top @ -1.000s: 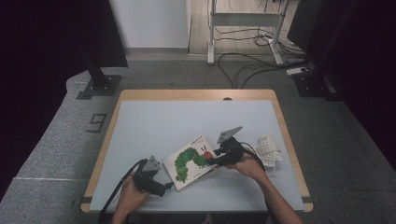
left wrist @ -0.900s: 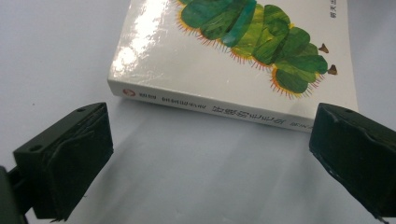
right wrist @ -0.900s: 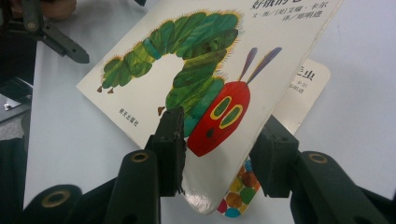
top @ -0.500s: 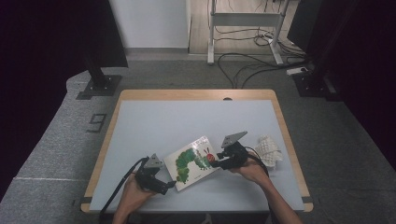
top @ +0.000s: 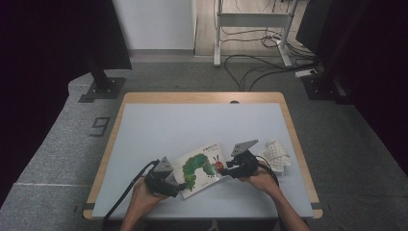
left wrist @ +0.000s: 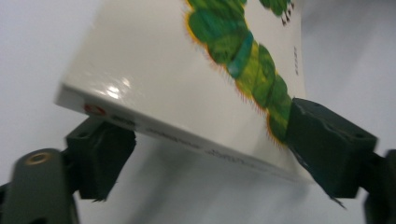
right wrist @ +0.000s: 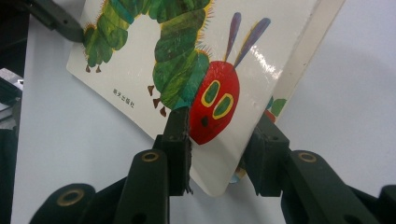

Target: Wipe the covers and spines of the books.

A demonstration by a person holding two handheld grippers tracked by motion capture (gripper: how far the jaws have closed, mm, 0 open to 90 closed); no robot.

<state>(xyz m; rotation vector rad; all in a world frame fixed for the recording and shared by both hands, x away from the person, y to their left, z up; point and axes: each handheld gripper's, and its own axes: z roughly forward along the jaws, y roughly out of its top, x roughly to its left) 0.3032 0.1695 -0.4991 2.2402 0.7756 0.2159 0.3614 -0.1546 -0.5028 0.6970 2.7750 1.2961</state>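
The right gripper is clenched on the cover of the white caterpillar picture book; the left gripper, jaws just closing, straddles the book's opposite spine corner unpressed.

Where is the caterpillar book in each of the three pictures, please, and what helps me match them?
High view: book near the table's front edge, between both grippers.
Left gripper view: upper middle, its corner between the jaws.
Right gripper view: top centre, its cover between the jaws.
Shared landmark: the green caterpillar.
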